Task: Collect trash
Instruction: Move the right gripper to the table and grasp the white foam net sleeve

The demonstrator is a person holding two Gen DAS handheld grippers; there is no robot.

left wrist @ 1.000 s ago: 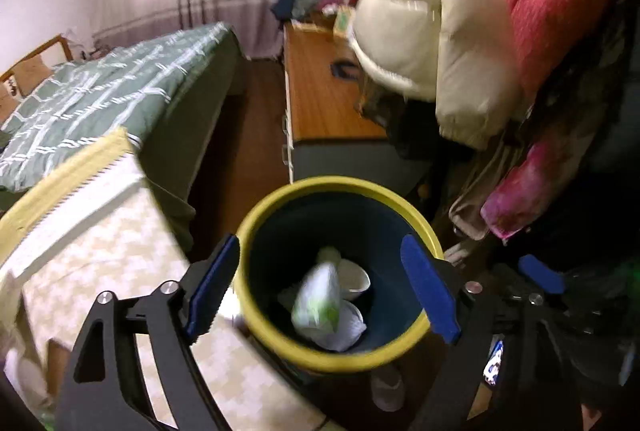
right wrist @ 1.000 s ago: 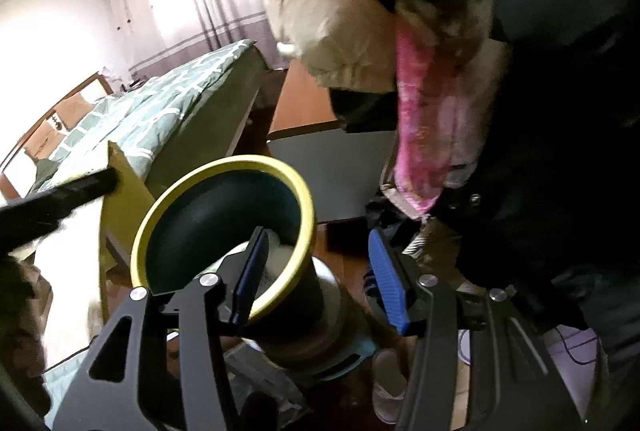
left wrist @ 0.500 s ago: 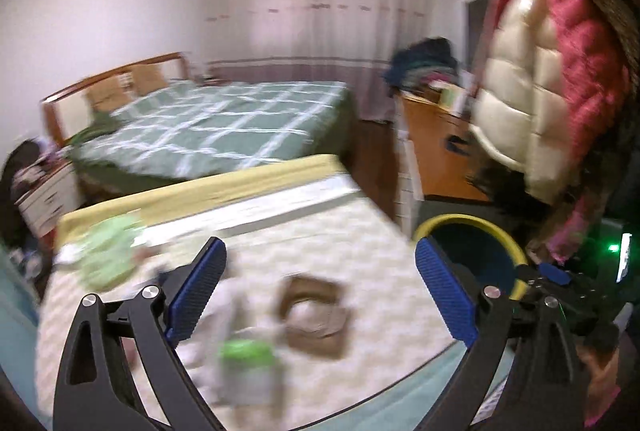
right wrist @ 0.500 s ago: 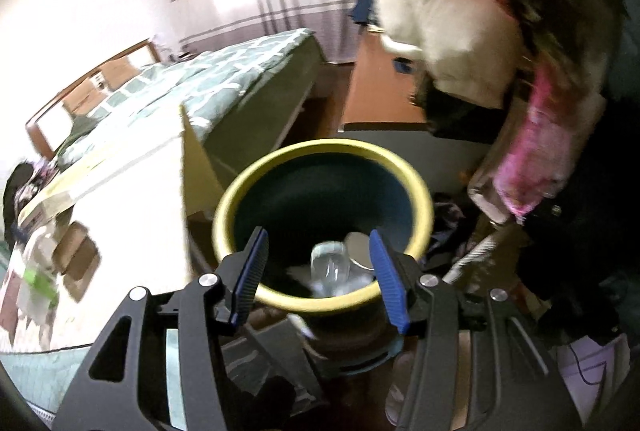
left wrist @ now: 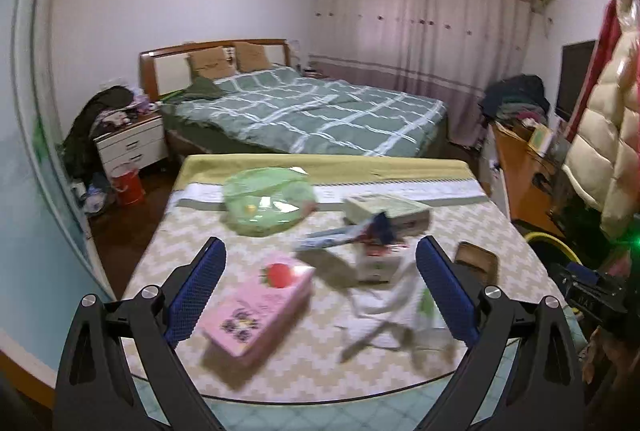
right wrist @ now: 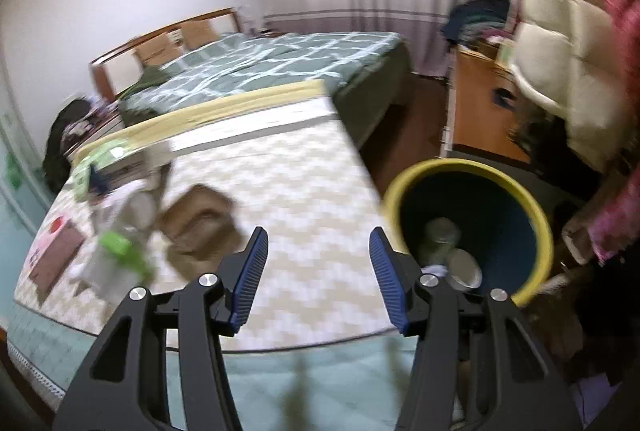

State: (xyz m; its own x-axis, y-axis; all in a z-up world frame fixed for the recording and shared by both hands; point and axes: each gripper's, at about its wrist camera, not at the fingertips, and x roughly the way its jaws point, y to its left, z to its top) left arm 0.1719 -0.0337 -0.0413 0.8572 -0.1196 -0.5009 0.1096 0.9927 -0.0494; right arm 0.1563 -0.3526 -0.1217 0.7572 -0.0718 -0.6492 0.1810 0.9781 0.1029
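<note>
A table covered in a beige zigzag-patterned cloth (left wrist: 312, 363) fills the foreground, with a green checked bed (left wrist: 320, 119) behind it. At the table's right edge stands a dark blue round bin with a yellow rim (right wrist: 536, 215), holding a clear plastic bottle (right wrist: 440, 237) and other blurred scraps. On the cloth lie a pale green plastic dome cover (left wrist: 268, 205), a pink rectangular box with a red strawberry picture (left wrist: 260, 311), a crumpled white-and-green wrapper (left wrist: 394, 305) and a small brown cardboard box (left wrist: 478, 265). The left gripper (left wrist: 318, 295) hovers over the table, jaws spread wide and empty. The right gripper (right wrist: 318, 271) hangs between table and bin, jaws apart, holding nothing.
</note>
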